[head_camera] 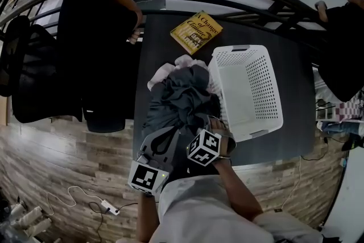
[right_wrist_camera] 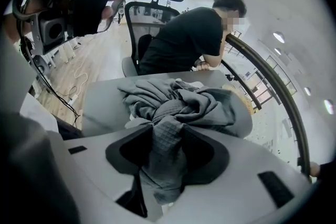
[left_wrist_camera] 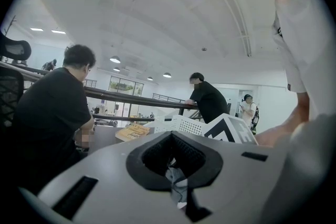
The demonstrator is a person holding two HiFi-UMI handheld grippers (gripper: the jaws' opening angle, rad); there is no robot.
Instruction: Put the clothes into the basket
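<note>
A dark grey table [head_camera: 293, 65] carries three things. A yellow book [head_camera: 196, 31] lies flat near the far edge, set at a slant and apart from the rest. A white plastic basket [head_camera: 263, 79] with perforated walls stands on the right half, tilted a little off the table's lines, its inside bare. Just left of it, touching its near wall, lies a crumpled pile of clothes [head_camera: 182, 94], mostly grey, with a pale piece showing at the far end.
</note>
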